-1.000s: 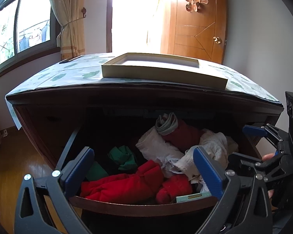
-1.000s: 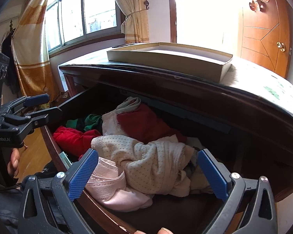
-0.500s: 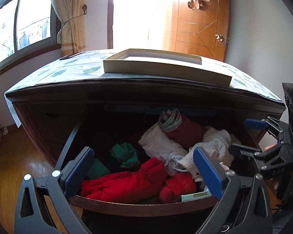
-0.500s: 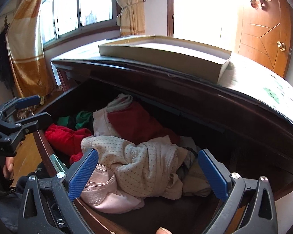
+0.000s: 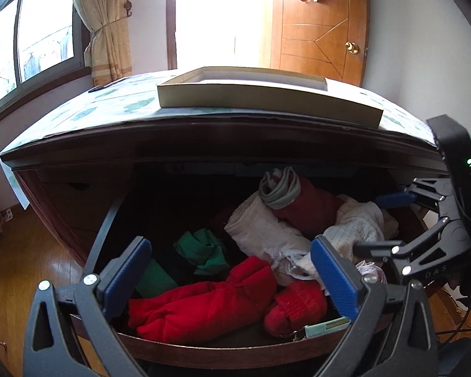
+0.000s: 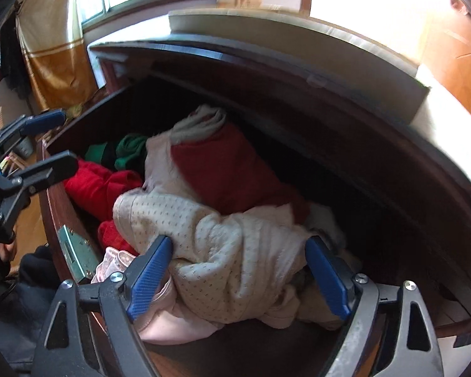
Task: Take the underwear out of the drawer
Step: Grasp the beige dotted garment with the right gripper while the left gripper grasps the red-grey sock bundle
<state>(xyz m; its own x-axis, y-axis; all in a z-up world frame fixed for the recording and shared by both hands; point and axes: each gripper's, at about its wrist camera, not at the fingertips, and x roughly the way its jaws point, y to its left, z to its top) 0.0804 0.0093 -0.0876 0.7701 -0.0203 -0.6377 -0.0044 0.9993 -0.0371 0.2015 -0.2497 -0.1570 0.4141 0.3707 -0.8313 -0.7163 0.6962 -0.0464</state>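
The dark wooden drawer (image 5: 204, 347) stands pulled out, full of crumpled clothes. A cream dotted undergarment (image 6: 229, 251) lies at its right front, above a pink one (image 6: 160, 323). My right gripper (image 6: 238, 267) points down into the drawer with its jaws closing. The cream garment bulges between the blue pads (image 6: 150, 276), which flank it without squeezing it. In the left wrist view the right gripper (image 5: 383, 223) hovers by the cream garment (image 5: 354, 229). My left gripper (image 5: 232, 270) stands open over the drawer's front edge, above a red garment (image 5: 204, 298), holding nothing.
A dark red piece (image 6: 229, 169), a green one (image 5: 204, 248) and a grey-white roll (image 5: 279, 188) also lie in the drawer. A shallow cardboard tray (image 5: 267, 94) sits on the dresser top, which overhangs the drawer. A metal lock plate (image 6: 75, 254) is on the drawer front.
The right gripper has tipped down and moved in close over the cream garment, and its jaws have narrowed around it. The left gripper has hardly moved.
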